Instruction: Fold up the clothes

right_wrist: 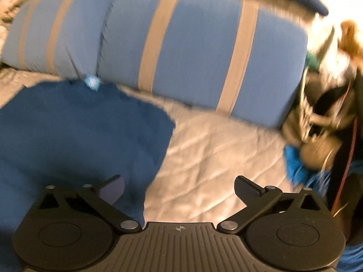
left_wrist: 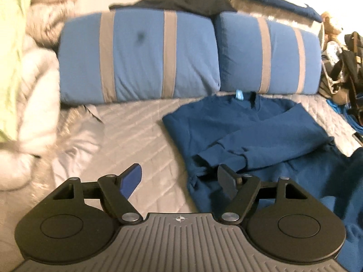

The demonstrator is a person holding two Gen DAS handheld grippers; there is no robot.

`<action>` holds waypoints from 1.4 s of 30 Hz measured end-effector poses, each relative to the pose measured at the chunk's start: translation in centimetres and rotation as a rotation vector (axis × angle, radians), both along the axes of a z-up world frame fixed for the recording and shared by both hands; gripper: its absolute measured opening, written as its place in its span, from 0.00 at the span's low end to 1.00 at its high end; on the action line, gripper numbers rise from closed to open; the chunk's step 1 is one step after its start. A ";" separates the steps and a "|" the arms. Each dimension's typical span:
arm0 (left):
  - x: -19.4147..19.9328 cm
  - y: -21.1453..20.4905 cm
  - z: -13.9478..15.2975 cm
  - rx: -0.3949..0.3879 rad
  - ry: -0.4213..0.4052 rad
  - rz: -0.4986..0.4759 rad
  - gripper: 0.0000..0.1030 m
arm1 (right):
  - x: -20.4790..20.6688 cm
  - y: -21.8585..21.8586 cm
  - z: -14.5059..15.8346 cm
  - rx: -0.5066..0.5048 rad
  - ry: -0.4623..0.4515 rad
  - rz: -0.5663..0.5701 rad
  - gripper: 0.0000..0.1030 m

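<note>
A dark blue sweater lies flat on the pale quilted bed, its collar with a light blue tag toward the pillows and one sleeve folded across its front. My left gripper is open and empty, hovering over the sweater's left edge near the sleeve cuff. In the right wrist view the sweater fills the left side. My right gripper is open and empty above the sweater's right edge and the bare quilt.
Two blue pillows with grey stripes lean along the head of the bed. Dark clothes lie on top of them. A heap of pale laundry sits at the left. Bags and clutter crowd the right edge.
</note>
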State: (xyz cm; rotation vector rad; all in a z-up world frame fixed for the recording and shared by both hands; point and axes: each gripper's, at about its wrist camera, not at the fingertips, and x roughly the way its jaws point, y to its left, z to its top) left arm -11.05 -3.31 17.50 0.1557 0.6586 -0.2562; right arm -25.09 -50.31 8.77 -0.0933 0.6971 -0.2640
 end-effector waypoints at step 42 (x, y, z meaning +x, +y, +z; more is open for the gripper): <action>-7.2 4.4 -3.4 -0.433 -0.041 -0.029 0.80 | -14.9 4.4 4.9 0.260 -0.203 0.056 1.00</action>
